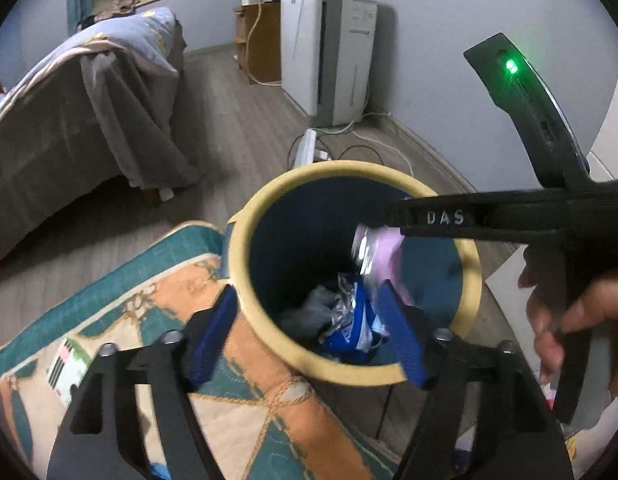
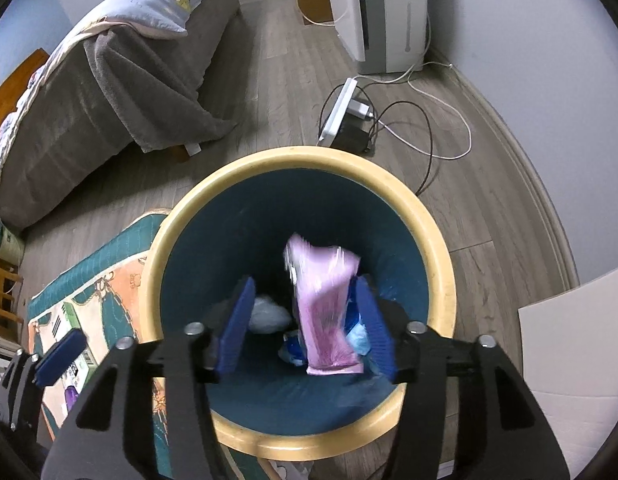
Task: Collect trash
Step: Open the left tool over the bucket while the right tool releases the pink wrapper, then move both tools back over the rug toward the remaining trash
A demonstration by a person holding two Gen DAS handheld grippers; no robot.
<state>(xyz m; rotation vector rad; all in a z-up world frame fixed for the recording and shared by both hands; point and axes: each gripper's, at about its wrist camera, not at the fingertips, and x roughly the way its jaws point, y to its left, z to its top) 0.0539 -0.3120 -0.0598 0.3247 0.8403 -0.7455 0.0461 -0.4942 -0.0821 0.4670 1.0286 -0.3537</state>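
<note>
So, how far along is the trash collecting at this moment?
Done: crumpled wrappers already lie at the bottom of the bin. In hand: the pink packet is blurred above the bin between the open right gripper fingers. The left gripper is open and empty. Left: these views show no other loose trash.

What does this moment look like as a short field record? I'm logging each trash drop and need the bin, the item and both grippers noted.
bin: round trash bin, yellow rim, dark blue inside, standing on the wood floor beside a patterned mat
item: pink wrapper, blurred, over the bin mouth between the right gripper's blue pads, not visibly pressed
already in bin: crumpled blue and silver wrappers
right gripper: open, above the bin
left gripper: open, nothing between its jaws, at the bin's near rim
</note>
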